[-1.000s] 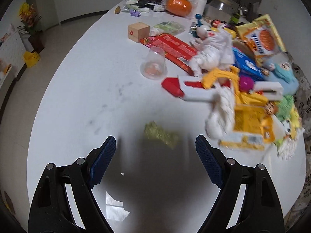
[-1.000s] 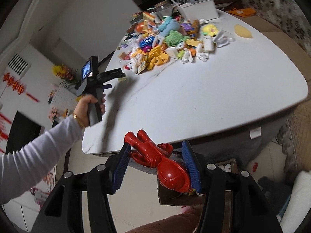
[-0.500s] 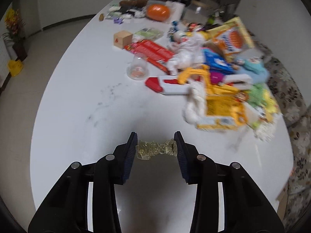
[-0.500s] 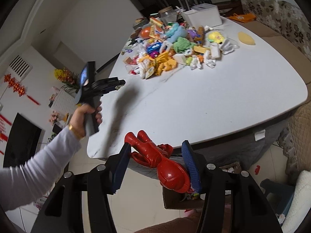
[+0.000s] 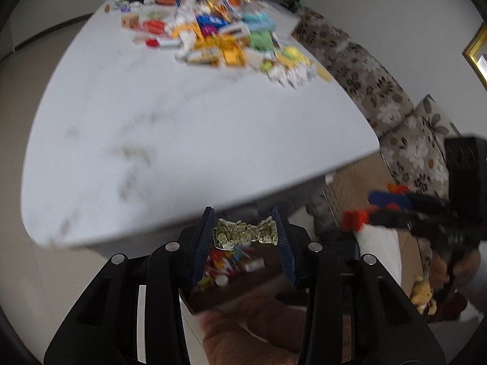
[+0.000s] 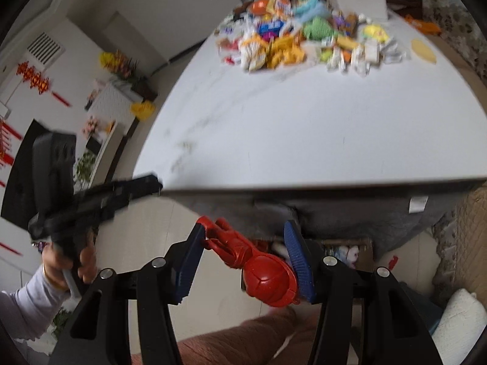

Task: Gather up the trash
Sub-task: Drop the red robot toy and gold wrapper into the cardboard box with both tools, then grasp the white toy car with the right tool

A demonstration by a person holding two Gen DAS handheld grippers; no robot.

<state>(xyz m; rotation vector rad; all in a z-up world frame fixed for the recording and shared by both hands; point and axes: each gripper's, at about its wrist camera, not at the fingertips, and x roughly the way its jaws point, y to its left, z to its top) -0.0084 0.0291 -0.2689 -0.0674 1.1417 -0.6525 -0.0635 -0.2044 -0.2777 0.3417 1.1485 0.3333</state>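
While we hold green wrapper (image 5: 245, 233) clamped crosswise in left gripper (image 5: 246, 237) jaws past desk (image 5: 188, 127) edge, box (image 5: 243, 276) lies directly below; right gripper (image 6: 246, 258) jaws grip red toy (image 6: 252, 261) nearby.

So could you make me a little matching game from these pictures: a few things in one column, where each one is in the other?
Things:
1. crumpled green wrapper
2. red toy figure
3. colourful pile
4. cardboard box

Places:
a. on the far part of the white table
b. clamped in the right gripper
c. on the floor under the table edge
d. clamped in the left gripper

Pairs: 1-d, 2-b, 3-a, 4-c
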